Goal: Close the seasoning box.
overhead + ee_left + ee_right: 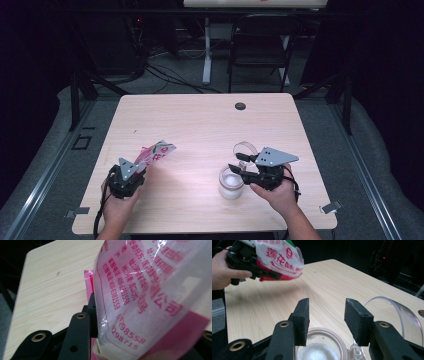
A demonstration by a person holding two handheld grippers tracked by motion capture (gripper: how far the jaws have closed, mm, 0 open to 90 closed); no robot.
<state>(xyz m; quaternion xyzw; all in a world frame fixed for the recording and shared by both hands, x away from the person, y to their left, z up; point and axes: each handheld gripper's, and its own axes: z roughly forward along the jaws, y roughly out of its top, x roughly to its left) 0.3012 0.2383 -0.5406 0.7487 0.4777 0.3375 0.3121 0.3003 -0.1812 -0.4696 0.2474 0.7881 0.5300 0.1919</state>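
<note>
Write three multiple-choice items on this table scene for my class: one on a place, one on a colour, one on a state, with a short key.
1. Where is the jar?
A. under the right gripper
B. at the far edge
C. on the floor

2. What colour is the bag's print?
A. blue
B. pink-red
C. black

3. How is the left gripper?
A. open
B. lying on the table
C. shut on the bag

Key: A, it sits below the open jaws; B, pink-red characters show; C, its jaws clamp the bag.
</note>
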